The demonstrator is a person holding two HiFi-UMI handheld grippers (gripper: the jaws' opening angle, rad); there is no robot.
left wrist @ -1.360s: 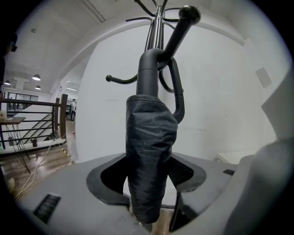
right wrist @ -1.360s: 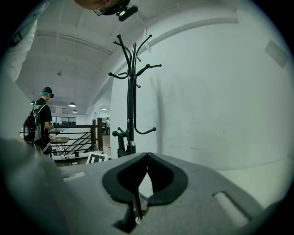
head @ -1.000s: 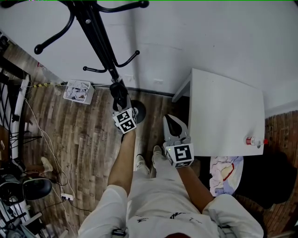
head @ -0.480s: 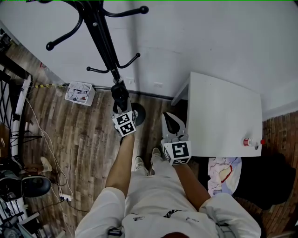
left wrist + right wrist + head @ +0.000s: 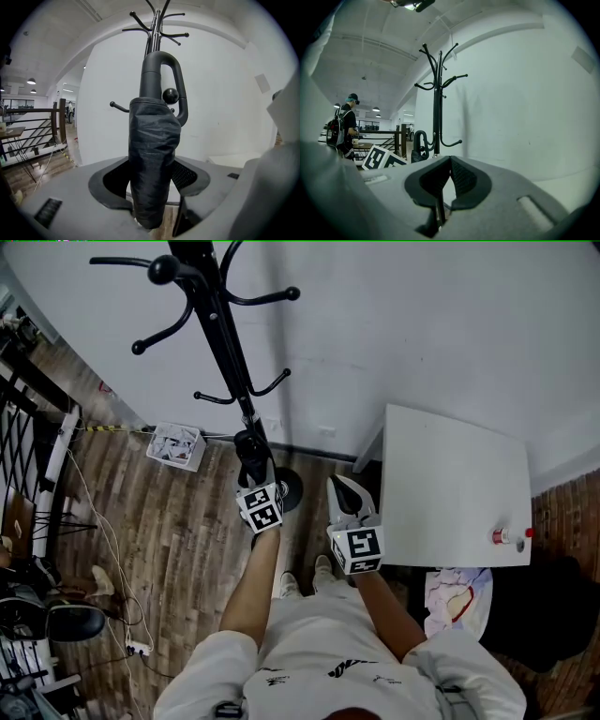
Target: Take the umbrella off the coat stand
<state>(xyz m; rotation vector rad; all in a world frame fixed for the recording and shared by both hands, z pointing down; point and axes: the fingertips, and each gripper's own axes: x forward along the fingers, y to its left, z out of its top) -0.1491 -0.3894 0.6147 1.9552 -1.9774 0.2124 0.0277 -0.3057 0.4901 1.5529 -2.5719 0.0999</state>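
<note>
A black folded umbrella (image 5: 152,159) stands upright between the jaws of my left gripper (image 5: 251,454), which is shut on its wrapped canopy. Its looped handle (image 5: 164,79) points up, and the ball tip of a hook (image 5: 169,96) shows through the loop. I cannot tell whether the handle rests on the hook. The black coat stand (image 5: 220,334) rises just behind the umbrella (image 5: 249,440), against the white wall. My right gripper (image 5: 349,495) hangs to the right, level with the left one, shut and holding nothing. In the right gripper view the handle (image 5: 419,140) sits beside the stand's pole (image 5: 437,103).
A white table (image 5: 459,484) with a small bottle (image 5: 506,536) stands close on the right. The stand's round base (image 5: 289,489) and a white bin of paper (image 5: 176,444) sit on the wood floor. A railing (image 5: 28,427) and cables lie left. A person with a backpack (image 5: 344,126) stands far off.
The head view has tilted up, so more of the coat stand shows. My left gripper has risen a little with the umbrella still in it. The right gripper stays beside it.
</note>
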